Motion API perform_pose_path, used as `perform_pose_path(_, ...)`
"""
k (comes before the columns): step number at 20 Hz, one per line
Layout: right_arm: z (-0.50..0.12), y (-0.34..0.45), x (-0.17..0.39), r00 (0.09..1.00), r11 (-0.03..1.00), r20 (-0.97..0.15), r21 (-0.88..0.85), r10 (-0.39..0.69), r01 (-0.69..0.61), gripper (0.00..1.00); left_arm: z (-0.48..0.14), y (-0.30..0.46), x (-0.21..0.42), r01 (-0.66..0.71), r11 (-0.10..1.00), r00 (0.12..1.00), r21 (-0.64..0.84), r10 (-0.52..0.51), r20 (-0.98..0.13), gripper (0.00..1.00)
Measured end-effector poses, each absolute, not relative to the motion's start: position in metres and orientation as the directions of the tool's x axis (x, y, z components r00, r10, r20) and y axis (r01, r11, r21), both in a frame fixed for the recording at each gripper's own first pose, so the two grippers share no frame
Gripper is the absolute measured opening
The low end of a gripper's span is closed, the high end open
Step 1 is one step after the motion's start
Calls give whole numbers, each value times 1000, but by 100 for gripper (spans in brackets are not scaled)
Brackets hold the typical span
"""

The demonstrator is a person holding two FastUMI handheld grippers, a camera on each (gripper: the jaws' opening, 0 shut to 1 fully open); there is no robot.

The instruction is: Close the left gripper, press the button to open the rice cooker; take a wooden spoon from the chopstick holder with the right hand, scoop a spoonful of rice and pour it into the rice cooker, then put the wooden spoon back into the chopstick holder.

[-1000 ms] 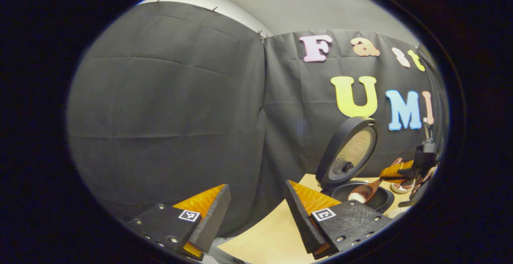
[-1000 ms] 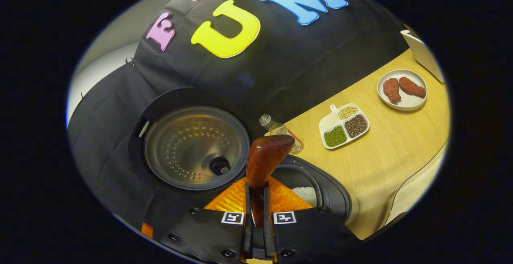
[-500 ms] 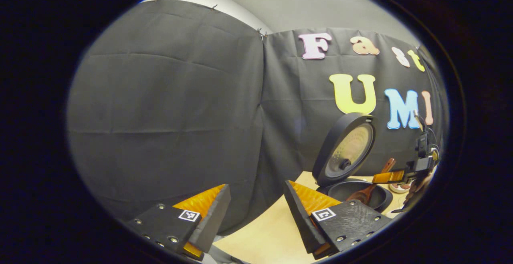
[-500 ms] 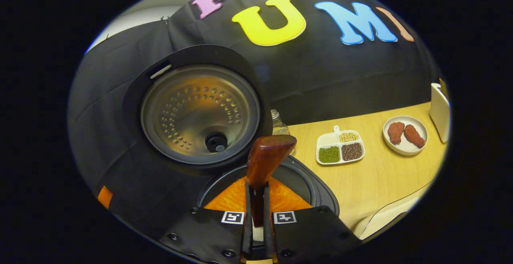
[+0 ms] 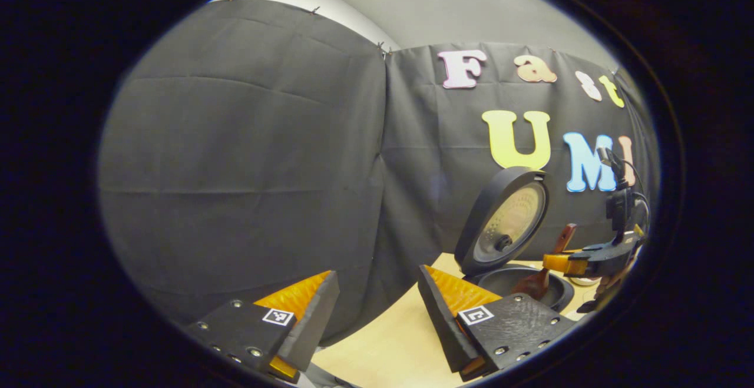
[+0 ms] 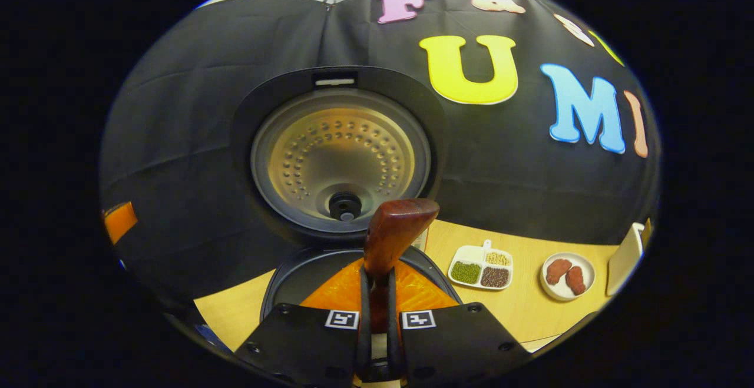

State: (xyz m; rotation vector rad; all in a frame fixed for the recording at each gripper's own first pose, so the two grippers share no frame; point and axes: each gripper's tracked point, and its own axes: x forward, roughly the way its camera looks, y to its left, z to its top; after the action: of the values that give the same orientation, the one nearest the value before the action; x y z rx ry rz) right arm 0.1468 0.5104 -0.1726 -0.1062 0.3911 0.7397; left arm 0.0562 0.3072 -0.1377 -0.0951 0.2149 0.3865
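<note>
I take the rice cooker (image 6: pixel 306 276) as my landmark; it stands on the wooden table (image 6: pixel 530 311) with its lid (image 6: pixel 339 152) swung up and back, the perforated metal inner plate facing me in the right gripper view.

My right gripper (image 6: pixel 377 323) has its two fingers drawn in narrow and pressed on the handle of the wooden spoon (image 6: pixel 392 235) — the handle end stands up between them, just in front of the lid's lower edge. In the left gripper view that same gripper (image 5: pixel 562 262) hangs on the far right side of the cooker, and the wooden spoon (image 5: pixel 542 273) slants down from it with its bowl low over the cooker's dark pot opening (image 5: pixel 518 282). I cannot tell whether the bowl touches the pot or whether any rice lies in it.

My left gripper (image 5: pixel 377 311) is off to the left of the cooker, well apart from it, fingers spread wide with nothing between them, over the near edge of the table.

To the right of the cooker in the right gripper view lie a white divided dish (image 6: pixel 481 267) with green, dark and pale grains in its compartments, then a white round plate (image 6: pixel 567 276) with two reddish-brown pieces of food — and beyond that, a pale upright thing (image 6: pixel 625 258) at the far edge, too cut off to name.
</note>
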Motion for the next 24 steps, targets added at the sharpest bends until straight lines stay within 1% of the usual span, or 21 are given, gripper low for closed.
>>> perform_pose_path(4, -163, 515, 150, 691, 675, -342, -186, 637, -714, 12, -142, 309, 59, -391, 918, 900, -58, 369, -233, 85)
perform_pose_path(7, -150, 513, 144, 711, 621, -297, -350, 637, -702, 13, -143, 310, 62, -396, 916, 898, -63, 372, -234, 85)
perform_pose_path(9, -141, 511, 138, 715, 592, -278, -415, 641, -691, 13, -140, 309, 64, -393, 917, 900, -61, 370, -230, 85)
perform_pose_path(11, -143, 512, 142, 719, 584, -279, -434, 637, -686, 12, -138, 308, 65, -389, 920, 902, -53, 369, -225, 85)
perform_pose_path(13, -147, 512, 141, 711, 599, -297, -390, 637, -699, 13, -136, 306, 69, -386, 921, 904, -47, 367, -220, 85)
perform_pose_path(15, -149, 512, 140, 701, 634, -318, -299, 638, -713, 13, -134, 304, 70, -384, 922, 905, -50, 365, -216, 85)
perform_pose_path(16, -150, 512, 139, 699, 655, -328, -251, 636, -713, 10, -132, 303, 72, -382, 922, 907, -54, 363, -214, 85)
perform_pose_path(17, -150, 512, 138, 696, 676, -337, -195, 635, -711, 10, -132, 301, 73, -379, 924, 908, -56, 360, -213, 85)
perform_pose_path(18, -148, 511, 137, 689, 695, -344, -129, 638, -707, 12, -130, 299, 74, -373, 926, 911, -56, 354, -210, 85)
perform_pose_path(21, -140, 513, 136, 678, 744, -353, 87, 644, -662, 13, -119, 291, 83, -350, 935, 923, -54, 334, -190, 85)
perform_pose_path(23, -127, 507, 140, 691, 763, -333, 181, 641, -621, 13, -112, 283, 88, -331, 942, 932, -58, 317, -174, 85)
perform_pose_path(24, -119, 501, 142, 706, 773, -317, 207, 633, -600, 9, -109, 278, 92, -320, 945, 937, -62, 306, -169, 85)
